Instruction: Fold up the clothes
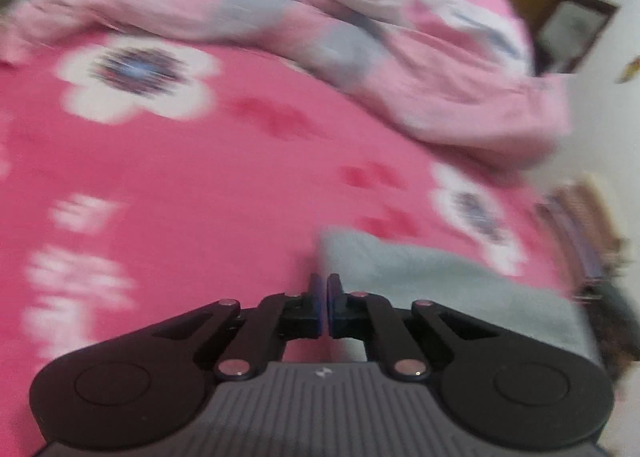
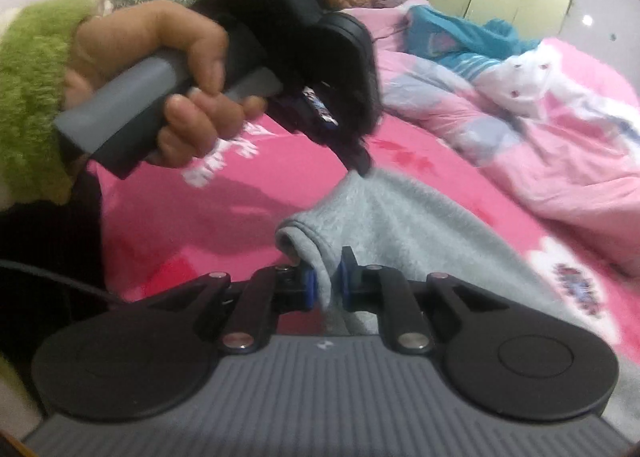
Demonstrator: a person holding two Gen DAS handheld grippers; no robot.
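Two grippers, right gripper (image 2: 327, 284) and left gripper (image 2: 362, 169), pinch one grey garment (image 2: 400, 217)

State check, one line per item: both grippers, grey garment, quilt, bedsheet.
left gripper: jaws shut; seen from the right wrist, its tip pinches the garment's far edge.
right gripper: jaws shut on the garment's near edge.
grey garment: lifted and bunched at both pinched spots, rest draped on the bed.
pink quilt: rumpled, unfolded.
pink bedsheet: spread flat.

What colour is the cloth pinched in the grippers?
Light grey cloth, seen best in the right wrist view.
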